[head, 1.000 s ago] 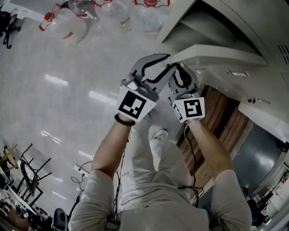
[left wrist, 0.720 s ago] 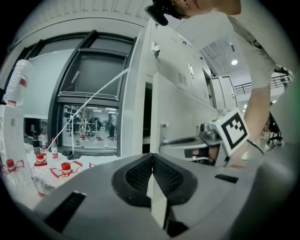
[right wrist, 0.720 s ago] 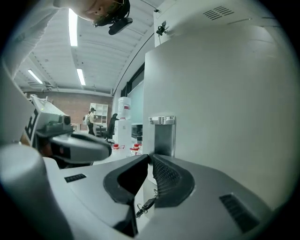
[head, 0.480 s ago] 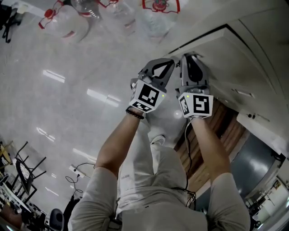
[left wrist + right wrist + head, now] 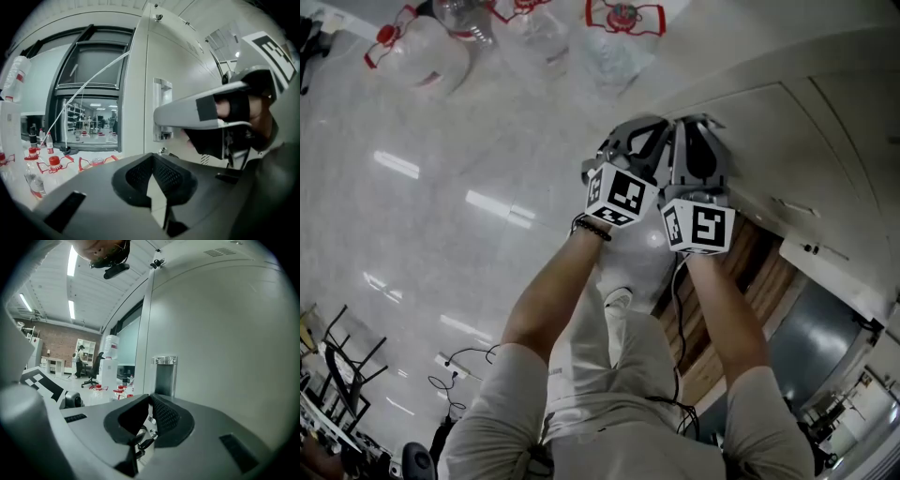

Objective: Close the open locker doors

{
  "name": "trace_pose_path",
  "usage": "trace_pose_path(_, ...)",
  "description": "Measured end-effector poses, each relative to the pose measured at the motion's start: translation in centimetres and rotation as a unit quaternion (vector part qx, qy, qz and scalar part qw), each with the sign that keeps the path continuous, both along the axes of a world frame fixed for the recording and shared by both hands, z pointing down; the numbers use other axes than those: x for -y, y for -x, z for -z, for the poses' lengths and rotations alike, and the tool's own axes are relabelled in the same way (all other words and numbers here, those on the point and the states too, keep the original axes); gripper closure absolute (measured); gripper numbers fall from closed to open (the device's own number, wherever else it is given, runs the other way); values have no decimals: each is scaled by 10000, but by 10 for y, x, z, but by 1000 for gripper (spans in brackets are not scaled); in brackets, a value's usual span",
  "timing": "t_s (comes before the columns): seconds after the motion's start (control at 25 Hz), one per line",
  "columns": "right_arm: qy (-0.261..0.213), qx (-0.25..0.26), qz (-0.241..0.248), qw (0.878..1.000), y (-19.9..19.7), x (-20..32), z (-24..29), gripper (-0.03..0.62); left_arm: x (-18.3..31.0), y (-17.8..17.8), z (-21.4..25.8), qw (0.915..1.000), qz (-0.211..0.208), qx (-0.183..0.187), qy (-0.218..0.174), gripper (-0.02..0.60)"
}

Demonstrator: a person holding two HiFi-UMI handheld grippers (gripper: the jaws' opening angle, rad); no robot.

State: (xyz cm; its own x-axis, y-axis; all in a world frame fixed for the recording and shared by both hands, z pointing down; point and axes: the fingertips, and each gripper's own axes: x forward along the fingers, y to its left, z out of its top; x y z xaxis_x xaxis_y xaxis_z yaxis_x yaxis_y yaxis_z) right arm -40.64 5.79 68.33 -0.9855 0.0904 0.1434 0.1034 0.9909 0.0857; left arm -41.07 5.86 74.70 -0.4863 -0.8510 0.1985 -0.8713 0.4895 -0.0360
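Note:
The pale locker door (image 5: 759, 122) lies nearly flush with the locker front. Both grippers press against its near edge, side by side. My left gripper (image 5: 659, 124) is shut with nothing in it; in the left gripper view its jaws (image 5: 151, 157) meet, and the right gripper (image 5: 201, 110) crosses just ahead. My right gripper (image 5: 698, 122) is closing, its jaws (image 5: 149, 398) almost together with nothing gripped; a small metal piece shows through the gap. A recessed metal handle (image 5: 165, 376) sits in the door ahead; the same kind of recess (image 5: 161, 110) appears in the left gripper view.
Large water bottles with red caps (image 5: 619, 37) stand on the glossy floor beyond the lockers. A wood-grain strip (image 5: 750, 272) and a dark grey panel (image 5: 825, 328) lie below the door. The person's legs and a shoe (image 5: 619, 298) are underneath. A window (image 5: 91, 117) adjoins the lockers.
The door has swung from wide open to almost flush with the locker front. Both grippers moved forward with it, and their jaws came together.

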Motion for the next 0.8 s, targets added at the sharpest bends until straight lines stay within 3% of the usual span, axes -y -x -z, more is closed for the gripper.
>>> trace_pose_path(0.2, 276, -199, -424, 9985, -13, 8, 2, 585, 0, 0, -2, 9998, 25, -96, 160, 578)
trace_pose_path(0.4, 731, -495, -578, 9944, -79, 18, 30, 585, -17, -9, 18, 9992, -1, -68, 400, 578)
trace_pose_path(0.6, 1155, -430, -633, 9904, -157, 51, 116, 585, -17, -65, 123, 9989, -420, 35, 186, 578)
trace_pose_path(0.8, 1353, 69, -766, 9878, -233, 109, 237, 583, 49, -161, 258, 9958, -834, -1, -375, 578)
